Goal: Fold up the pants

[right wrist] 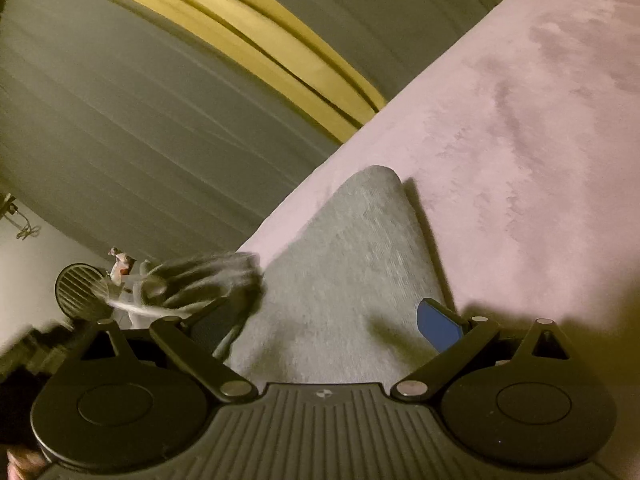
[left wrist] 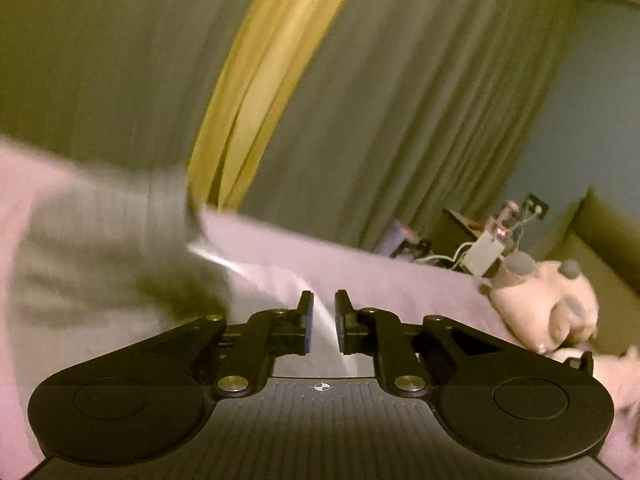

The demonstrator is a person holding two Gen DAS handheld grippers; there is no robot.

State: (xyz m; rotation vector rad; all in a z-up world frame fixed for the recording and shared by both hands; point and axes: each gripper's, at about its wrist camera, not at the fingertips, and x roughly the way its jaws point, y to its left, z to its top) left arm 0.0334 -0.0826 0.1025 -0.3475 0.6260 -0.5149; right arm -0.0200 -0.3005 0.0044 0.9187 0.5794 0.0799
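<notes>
Seen from the right wrist: grey pants (right wrist: 344,280) spread on the lilac bed cover (right wrist: 540,140), close along its edge toward the grey-and-yellow curtains (right wrist: 160,120). Tapering to a rounded end farthest from the camera, with the long axis running straight out along the fingers. Right gripper (right wrist: 328,320) spread wide, straddling the near, broad part of the cloth. Blue pad (right wrist: 438,324) clear of the fabric on its bed side; opposite finger mostly hidden by the cloth. No pinch there. At the pants' curtain-side edge, a darker, motion-blurred bunch of cloth (right wrist: 200,280) trailing a pale streak, perhaps a drawstring; too smeared to say.

Seen from the left wrist: left gripper (left wrist: 323,300) narrowed to a slit, a pale blurred streak (left wrist: 224,264) running down into it. Cannot tell whether gripped or merely lying behind. Pants (left wrist: 100,260) off to the left of those jaws, blurred; a pink plush toy (left wrist: 548,304) at the far right.

Judging by this, right hand nearer and squarely in line with the garment. Probably a lengthwise fold next, needing a pinch on the near edge and a carry toward the rounded end.
</notes>
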